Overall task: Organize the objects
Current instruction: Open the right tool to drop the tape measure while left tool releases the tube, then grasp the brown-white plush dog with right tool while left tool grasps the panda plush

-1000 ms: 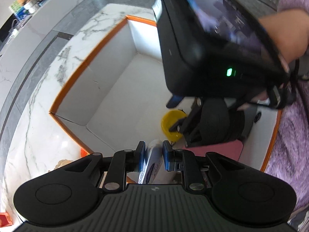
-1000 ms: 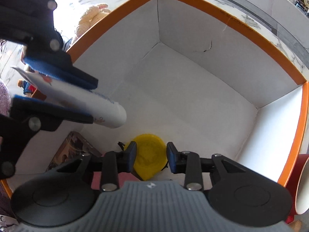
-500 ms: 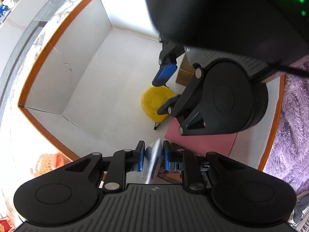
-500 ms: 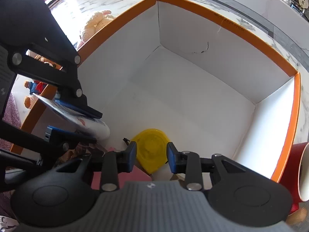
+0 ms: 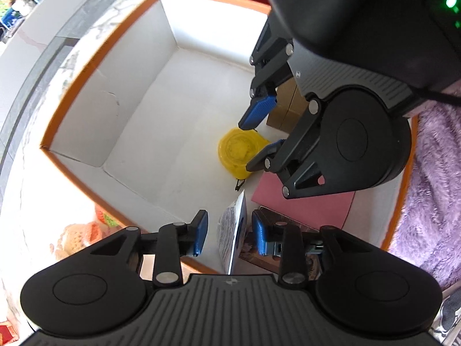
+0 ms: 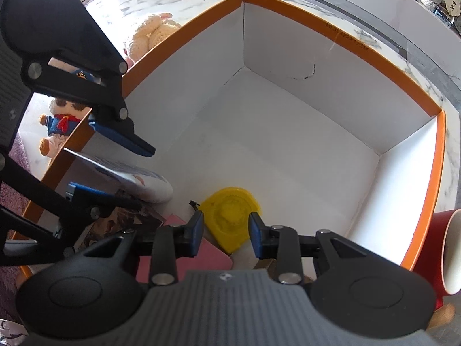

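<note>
The task is well started, I judge, but not finished. Inside the orange-rimmed box (image 6: 340, 43) several things already lie: a yellow round container (image 6: 230, 216) on the floor of the box, a pink flat piece (image 5: 305, 201) next to it, a brown carton (image 5: 283, 109) standing by the wall, and something with a dark printed picture (image 6: 126, 216) under my left side. Outside the box I see things that may be left to put in: a cream knitted toy (image 6: 152, 33), a small bear in a blue sailor suit (image 6: 59, 124), and a red cup (image 6: 445, 248) just beside the box corner.

My left gripper (image 5: 229, 232) has its fingers parted, and the white tube (image 5: 233, 230) stands between them with a visible gap on the one side; it seems released, its closed end resting low in the box near the pink piece. The tube is white with small print and a blue and red drawing, flattened at one end and rounded at the other.

My right gripper (image 6: 226, 233) is open too and holds nothing; it hangs just above the yellow container.
</note>
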`<act>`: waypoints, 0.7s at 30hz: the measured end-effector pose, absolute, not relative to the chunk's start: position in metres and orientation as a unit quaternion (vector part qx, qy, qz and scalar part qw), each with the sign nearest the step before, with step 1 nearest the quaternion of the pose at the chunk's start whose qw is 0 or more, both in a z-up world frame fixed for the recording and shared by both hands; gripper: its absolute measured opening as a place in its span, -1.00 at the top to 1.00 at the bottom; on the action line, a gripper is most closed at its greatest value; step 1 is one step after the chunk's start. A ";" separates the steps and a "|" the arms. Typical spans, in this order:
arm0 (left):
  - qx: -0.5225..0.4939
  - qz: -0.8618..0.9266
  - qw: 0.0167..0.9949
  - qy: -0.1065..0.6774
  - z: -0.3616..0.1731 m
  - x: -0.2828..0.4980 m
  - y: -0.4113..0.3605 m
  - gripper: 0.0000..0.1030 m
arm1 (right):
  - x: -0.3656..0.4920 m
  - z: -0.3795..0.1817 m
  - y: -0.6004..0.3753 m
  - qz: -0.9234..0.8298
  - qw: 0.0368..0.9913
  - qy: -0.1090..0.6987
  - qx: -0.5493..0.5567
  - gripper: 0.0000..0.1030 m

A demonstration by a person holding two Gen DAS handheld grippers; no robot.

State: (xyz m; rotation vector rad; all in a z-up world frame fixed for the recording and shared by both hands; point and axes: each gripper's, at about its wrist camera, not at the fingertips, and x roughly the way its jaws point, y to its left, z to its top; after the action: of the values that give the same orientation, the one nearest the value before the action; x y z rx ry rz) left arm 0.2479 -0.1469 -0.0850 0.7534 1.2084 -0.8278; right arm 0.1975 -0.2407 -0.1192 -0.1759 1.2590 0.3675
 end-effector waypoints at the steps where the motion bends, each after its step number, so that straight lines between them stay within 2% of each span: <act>1: 0.329 -0.369 0.687 0.533 -0.080 0.246 -0.143 0.22 | 0.196 -0.116 -0.239 0.170 0.790 0.583 -0.084 0.30; 4: 0.308 -0.371 0.709 0.516 -0.061 0.239 -0.129 0.20 | 0.190 -0.103 -0.233 0.166 0.797 0.574 -0.095 0.30; 8: 0.263 -0.361 0.752 0.485 -0.026 0.226 -0.097 0.07 | 0.175 -0.075 -0.238 0.157 0.814 0.549 -0.104 0.30; 13: 0.220 -0.325 0.801 0.452 0.009 0.210 -0.043 0.07 | 0.152 -0.040 -0.221 0.158 0.844 0.502 -0.104 0.30; 17: 0.202 -0.277 0.826 0.447 0.019 0.197 -0.009 0.07 | 0.161 -0.023 -0.191 0.172 0.861 0.470 -0.091 0.10; 21: 0.177 -0.232 0.842 0.453 0.023 0.198 0.004 0.07 | 0.151 0.001 -0.159 0.196 0.862 0.458 -0.088 0.10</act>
State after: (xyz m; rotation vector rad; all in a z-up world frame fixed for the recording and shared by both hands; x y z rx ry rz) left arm 0.1976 0.0041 0.0234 0.3734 0.9569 -0.4900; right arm 0.1509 -0.1588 0.0010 -0.1842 0.9615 0.4119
